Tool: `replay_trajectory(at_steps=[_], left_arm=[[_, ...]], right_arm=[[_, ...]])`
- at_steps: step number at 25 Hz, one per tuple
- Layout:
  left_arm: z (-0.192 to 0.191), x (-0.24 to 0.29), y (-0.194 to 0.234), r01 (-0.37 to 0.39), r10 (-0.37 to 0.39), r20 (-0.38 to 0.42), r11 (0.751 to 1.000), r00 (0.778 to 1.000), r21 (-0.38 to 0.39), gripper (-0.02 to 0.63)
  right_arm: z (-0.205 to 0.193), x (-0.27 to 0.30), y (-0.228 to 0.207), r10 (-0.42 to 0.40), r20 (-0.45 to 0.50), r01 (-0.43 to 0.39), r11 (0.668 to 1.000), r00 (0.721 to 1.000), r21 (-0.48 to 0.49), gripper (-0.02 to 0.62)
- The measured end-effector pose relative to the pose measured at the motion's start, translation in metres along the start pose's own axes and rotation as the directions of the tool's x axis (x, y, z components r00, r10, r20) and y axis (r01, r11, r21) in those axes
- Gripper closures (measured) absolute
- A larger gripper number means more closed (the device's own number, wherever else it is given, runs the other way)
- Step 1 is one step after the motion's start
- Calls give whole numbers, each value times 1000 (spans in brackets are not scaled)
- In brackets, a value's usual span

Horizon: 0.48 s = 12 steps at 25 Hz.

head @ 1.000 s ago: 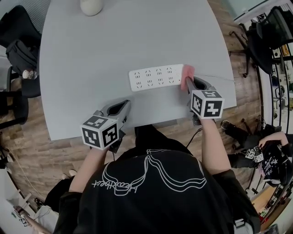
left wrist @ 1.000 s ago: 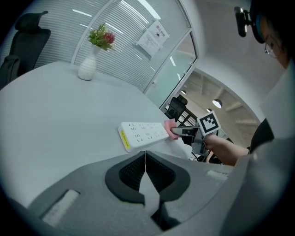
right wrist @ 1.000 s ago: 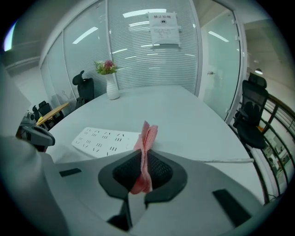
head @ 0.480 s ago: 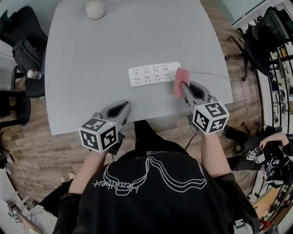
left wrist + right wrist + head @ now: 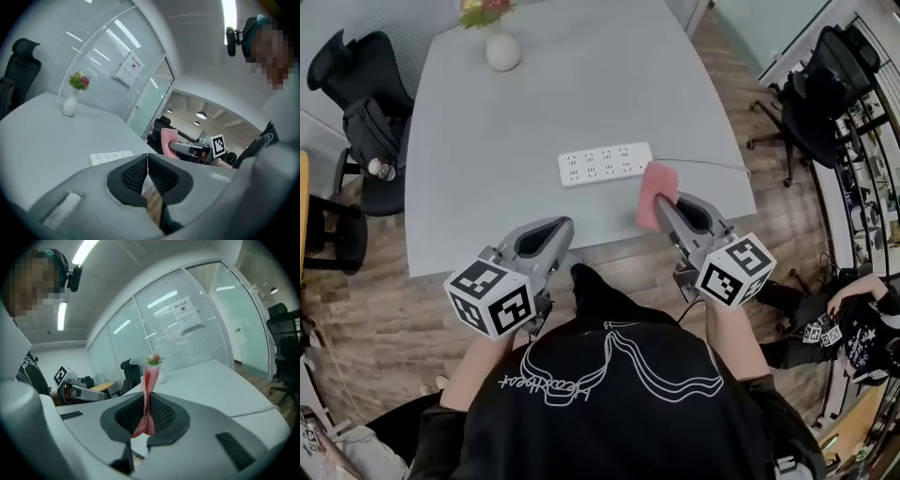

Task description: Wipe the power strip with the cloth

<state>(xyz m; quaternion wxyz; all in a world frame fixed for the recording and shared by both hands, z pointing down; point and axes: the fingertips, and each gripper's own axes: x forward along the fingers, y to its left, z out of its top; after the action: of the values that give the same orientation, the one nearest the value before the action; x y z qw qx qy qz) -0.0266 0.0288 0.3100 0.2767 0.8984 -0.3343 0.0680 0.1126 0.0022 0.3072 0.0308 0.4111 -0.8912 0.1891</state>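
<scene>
Right tongs [image 5: 664, 204]: clamped on pink cloth [image 5: 653, 191], held above desk's near edge, right of centre.
Left tongs [image 5: 561, 228]: pressed together, empty, lower left, at near edge.
Power strip [image 5: 606, 163]: centre, apart from cloth.
Desk [image 5: 478, 178]: open surface left of and beyond strip; vase [image 5: 502, 52] top left.

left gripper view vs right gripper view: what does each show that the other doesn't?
Left gripper view only: the white rectangular power strip on the grey table, and the left gripper with its jaws together, empty. Right gripper view only: the right gripper with its jaws clamped on the pink mesh cloth. Both: the table, the white vase of flowers, the cloth.
</scene>
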Motion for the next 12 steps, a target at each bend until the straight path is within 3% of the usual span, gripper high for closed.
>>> replay_trajectory(at_steps=[7, 12], left_arm=[[7, -24, -48, 32, -37, 65, 997, 997, 73, 592], [20, -32, -73, 60, -69, 83, 992, 994, 108, 592]], right_arm=[[7, -39, 41, 76, 43, -77, 997, 996, 13, 561], [15, -54, 62, 95, 6, -95, 996, 995, -4, 563]])
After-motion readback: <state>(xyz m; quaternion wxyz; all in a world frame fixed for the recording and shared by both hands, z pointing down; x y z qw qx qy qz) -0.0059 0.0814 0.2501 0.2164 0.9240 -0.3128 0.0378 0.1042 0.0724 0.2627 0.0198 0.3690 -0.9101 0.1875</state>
